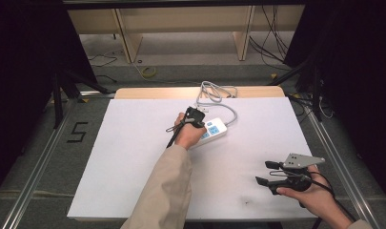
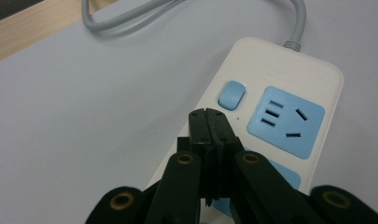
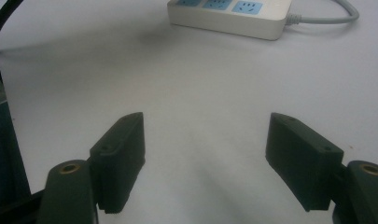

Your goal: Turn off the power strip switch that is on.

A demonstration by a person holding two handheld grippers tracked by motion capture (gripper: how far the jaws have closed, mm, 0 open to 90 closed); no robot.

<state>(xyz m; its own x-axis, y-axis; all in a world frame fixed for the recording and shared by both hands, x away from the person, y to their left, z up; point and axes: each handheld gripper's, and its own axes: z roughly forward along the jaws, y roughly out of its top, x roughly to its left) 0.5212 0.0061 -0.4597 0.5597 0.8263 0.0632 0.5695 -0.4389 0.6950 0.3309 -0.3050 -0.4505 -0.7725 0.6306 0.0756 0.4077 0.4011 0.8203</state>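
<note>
A white power strip with light-blue sockets lies near the middle of the white board. My left gripper hovers just over its near end. In the left gripper view the jaws of the left gripper are pressed together with nothing between them. Their tips sit just short of the blue switch button on the power strip, beside a blue socket. My right gripper rests at the board's front right, open and empty. The right gripper view has the right gripper over bare board, with the power strip far ahead.
The strip's grey cable runs back and coils at the board's far edge, over a wooden table edge. The white board is bare to the left and front. Metal rails flank the table, and loose cables lie on the floor behind.
</note>
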